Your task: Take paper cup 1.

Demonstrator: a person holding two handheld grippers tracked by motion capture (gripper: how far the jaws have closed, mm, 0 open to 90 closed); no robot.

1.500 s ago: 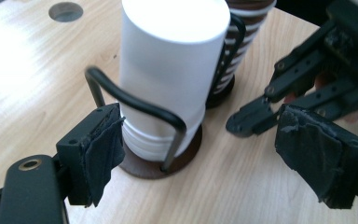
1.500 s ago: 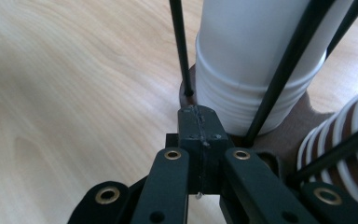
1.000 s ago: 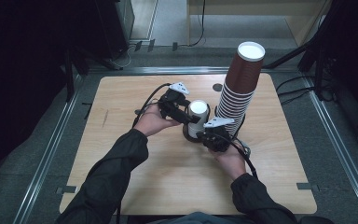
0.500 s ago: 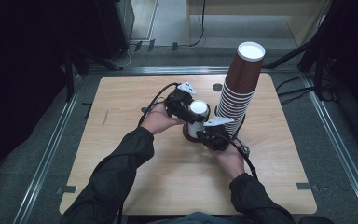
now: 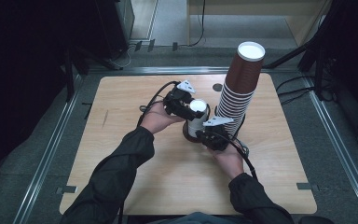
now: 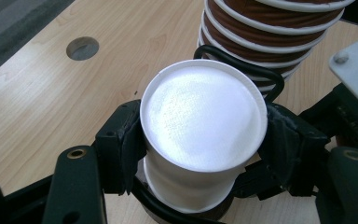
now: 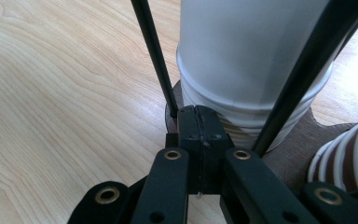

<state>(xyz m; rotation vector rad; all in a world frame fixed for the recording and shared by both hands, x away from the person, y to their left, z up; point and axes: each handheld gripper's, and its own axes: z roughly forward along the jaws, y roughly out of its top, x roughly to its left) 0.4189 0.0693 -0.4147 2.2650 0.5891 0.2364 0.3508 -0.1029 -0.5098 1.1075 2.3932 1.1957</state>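
Note:
A short stack of upturned white cups [image 5: 197, 123] stands on a brown base [image 7: 298, 144] inside a black wire frame [image 7: 154, 51] at mid-table. My left gripper [image 6: 204, 140] has just been closing, and its pads now press both sides of the top white cup [image 6: 204, 112]; from above, the left gripper [image 5: 196, 108] reaches in from the cup's left. My right gripper [image 7: 199, 116] is shut, its tips at the base's edge below the cups; I cannot tell whether it pinches anything. From above, the right gripper [image 5: 206, 135] sits at the stack's foot.
A tall leaning stack of upturned brown cups [image 5: 238, 88] rises just right of the white cups, close behind them in the left gripper view [image 6: 270, 32]. A round hole [image 5: 217, 87] lies in the wooden table [image 5: 121, 154]. Cables trail from both grippers.
The left gripper moved right to the white cup stack and its jaws closed around the top cup. The right hand and gripper stayed put.

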